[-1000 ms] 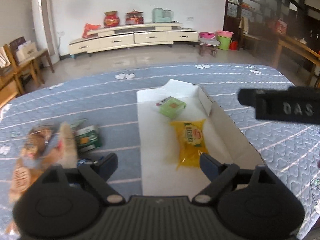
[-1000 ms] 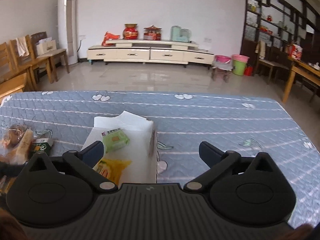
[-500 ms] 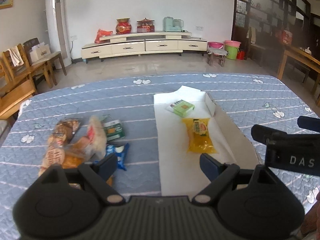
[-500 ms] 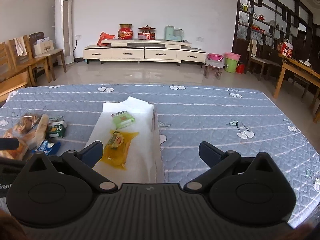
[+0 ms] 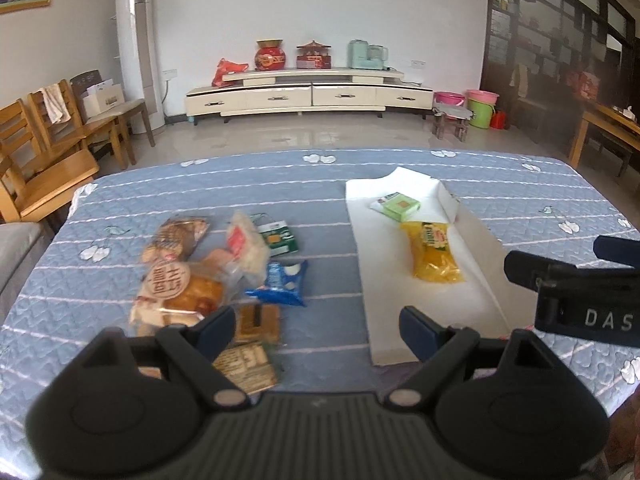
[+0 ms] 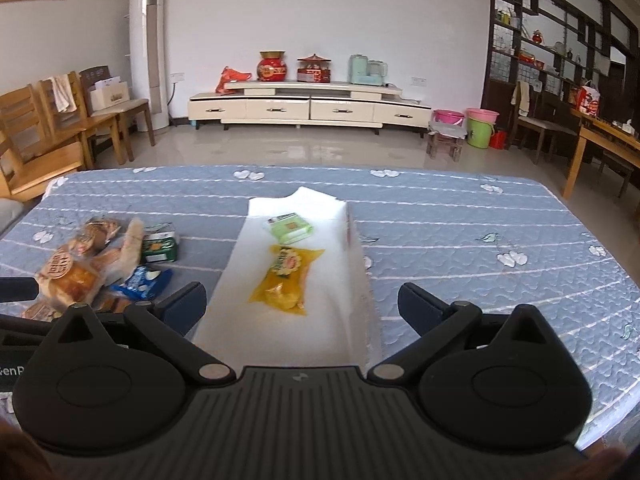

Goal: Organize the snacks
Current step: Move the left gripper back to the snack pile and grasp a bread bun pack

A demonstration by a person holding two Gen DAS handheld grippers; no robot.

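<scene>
A shallow white box [image 5: 400, 312] [image 6: 340, 328] lies on the blue quilted table [image 5: 168, 184]. It holds a green packet [image 5: 399, 205] [image 6: 291, 227] and a yellow packet [image 5: 434, 254] [image 6: 286, 278]. Left of the box lies a heap of snacks: a round bread pack [image 5: 176, 286] [image 6: 68, 274], a blue wrapper [image 5: 282, 282] [image 6: 142, 282], a green carton [image 5: 278, 237] [image 6: 160, 246] and brown biscuit packs [image 5: 250, 354]. My left gripper [image 5: 316, 330] hangs open above the heap's near edge, empty. My right gripper [image 6: 302, 302] is open over the box's near end, empty.
Wooden chairs [image 5: 48, 148] stand off the table's left side. A wooden table [image 6: 600, 148] is to the right. A low cream TV cabinet [image 5: 308, 94], a white floor-standing unit [image 5: 140, 76] and coloured buckets [image 6: 478, 126] line the far wall.
Both grippers have drawn back toward the near edge, so the box and heap look farther away. The left view has swung left, bringing the whole snack heap into sight. Both stay open.
</scene>
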